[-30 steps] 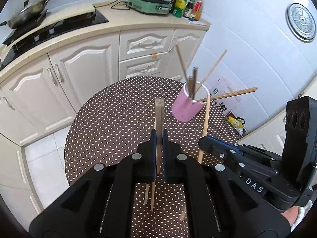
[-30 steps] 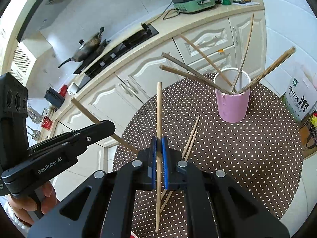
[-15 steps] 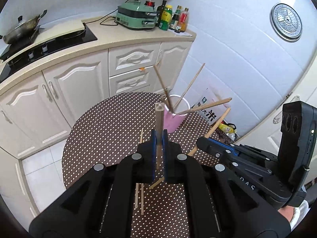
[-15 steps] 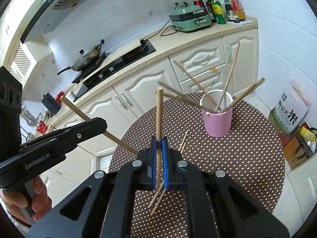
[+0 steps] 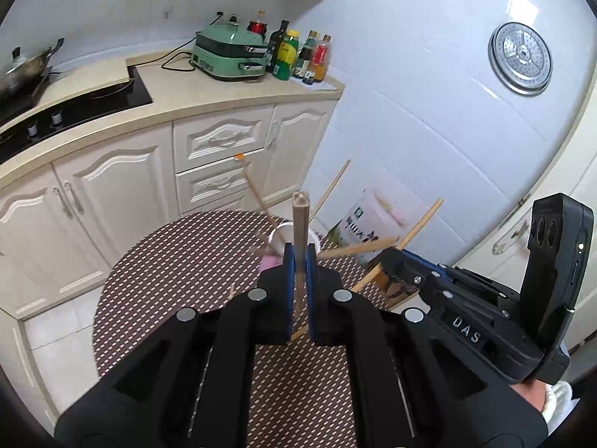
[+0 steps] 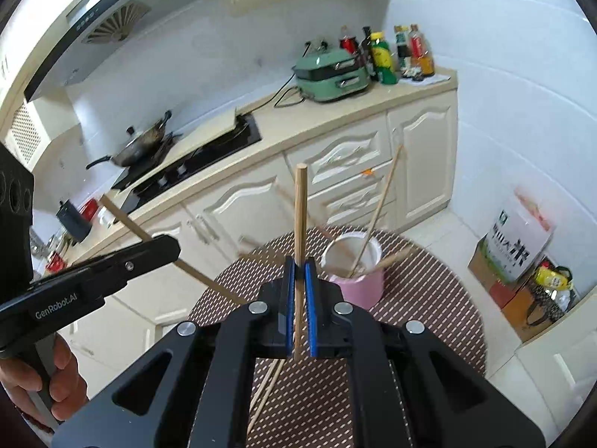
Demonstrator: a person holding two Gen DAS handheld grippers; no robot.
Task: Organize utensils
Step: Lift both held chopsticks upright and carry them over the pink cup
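Observation:
A pink cup (image 6: 360, 280) stands on the round dotted table (image 6: 429, 298) with several chopsticks leaning out of it; in the left wrist view the cup (image 5: 272, 257) is mostly hidden behind my fingers. My left gripper (image 5: 299, 257) is shut on a brown chopstick (image 5: 299, 220) held upright, high above the table. My right gripper (image 6: 299, 272) is shut on a light wooden chopstick (image 6: 300, 209), also upright. Each gripper shows in the other's view, with its chopstick slanting out: the right one (image 5: 406, 261), the left one (image 6: 164, 246).
Two loose chopsticks (image 6: 268, 384) lie on the table below my right gripper. Cream kitchen cabinets (image 5: 123, 186) with a stove, wok and green appliance (image 5: 231, 54) stand behind. A white sack (image 6: 518, 239) and boxes sit on the floor at right.
Both grippers have risen well above the table, each still holding its chopstick. The cup and table look smaller and lower in both views.

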